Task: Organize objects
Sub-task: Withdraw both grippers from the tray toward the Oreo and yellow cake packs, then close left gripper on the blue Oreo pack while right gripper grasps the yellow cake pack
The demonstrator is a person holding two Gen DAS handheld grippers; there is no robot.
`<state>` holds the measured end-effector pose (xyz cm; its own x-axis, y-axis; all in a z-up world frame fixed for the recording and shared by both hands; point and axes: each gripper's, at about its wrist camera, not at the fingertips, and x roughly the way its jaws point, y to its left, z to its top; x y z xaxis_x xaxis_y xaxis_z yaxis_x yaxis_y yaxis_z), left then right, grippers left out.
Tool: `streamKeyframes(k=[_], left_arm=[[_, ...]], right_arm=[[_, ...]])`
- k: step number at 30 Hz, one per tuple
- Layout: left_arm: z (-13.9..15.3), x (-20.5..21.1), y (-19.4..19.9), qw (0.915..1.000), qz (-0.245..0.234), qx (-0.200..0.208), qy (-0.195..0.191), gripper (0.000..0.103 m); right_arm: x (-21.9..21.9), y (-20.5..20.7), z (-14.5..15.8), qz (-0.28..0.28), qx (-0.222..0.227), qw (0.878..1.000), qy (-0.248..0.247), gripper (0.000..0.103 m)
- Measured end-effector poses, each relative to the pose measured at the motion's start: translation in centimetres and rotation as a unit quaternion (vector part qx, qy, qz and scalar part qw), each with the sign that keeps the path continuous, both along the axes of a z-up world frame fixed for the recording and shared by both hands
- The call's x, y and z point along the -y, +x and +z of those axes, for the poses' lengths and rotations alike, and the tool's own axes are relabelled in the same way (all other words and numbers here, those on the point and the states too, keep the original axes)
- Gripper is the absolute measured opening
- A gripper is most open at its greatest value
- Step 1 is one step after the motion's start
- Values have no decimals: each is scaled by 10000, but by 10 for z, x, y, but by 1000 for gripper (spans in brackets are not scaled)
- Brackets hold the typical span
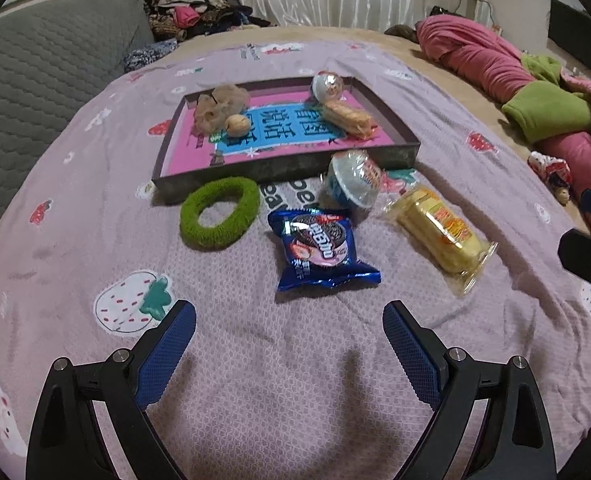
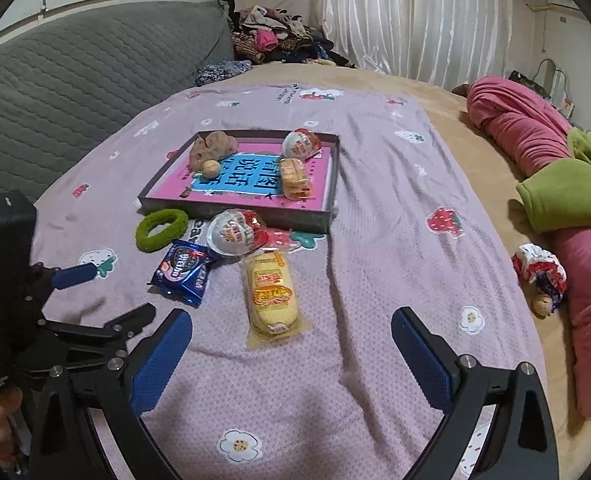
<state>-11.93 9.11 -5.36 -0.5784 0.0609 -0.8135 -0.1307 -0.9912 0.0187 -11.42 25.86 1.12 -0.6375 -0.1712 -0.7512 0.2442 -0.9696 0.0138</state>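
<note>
Snacks and small things lie on a lilac strawberry-print blanket (image 1: 255, 360), some inside a shallow dark tray (image 1: 287, 168) farther off and some loose on the near side of it. Leftmost of the loose ones is a green scrunchie (image 1: 218, 213), just beside the tray's near wall; right of it sits a blue Oreo packet (image 1: 320, 249), then a clear egg-shaped capsule (image 1: 353, 178) touching the tray's near right corner, then a yellow wrapped cake (image 1: 441, 232). In the tray rest a beige scrunchie (image 1: 219, 106), a walnut (image 1: 237, 124), a second capsule (image 1: 327, 86) and a wrapped biscuit (image 1: 347, 118). The left gripper (image 1: 289, 324) hovers with fingers spread wide and empty, the Oreo packet just beyond its tips, roughly centred. The right gripper (image 2: 291, 330) is likewise wide and empty, with the near end of the yellow cake between its tips.
</note>
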Motion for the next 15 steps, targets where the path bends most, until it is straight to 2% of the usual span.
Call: streamKeyframes(k=[9, 15], left_arm=[[2, 2, -3, 10000, -32, -22, 16, 95], [1, 1, -4, 10000, -51, 13, 58, 95]], right_arm=[[11, -10, -1, 96, 71, 9996, 256, 101], [6, -13, -3, 46, 100, 9998, 146, 101]])
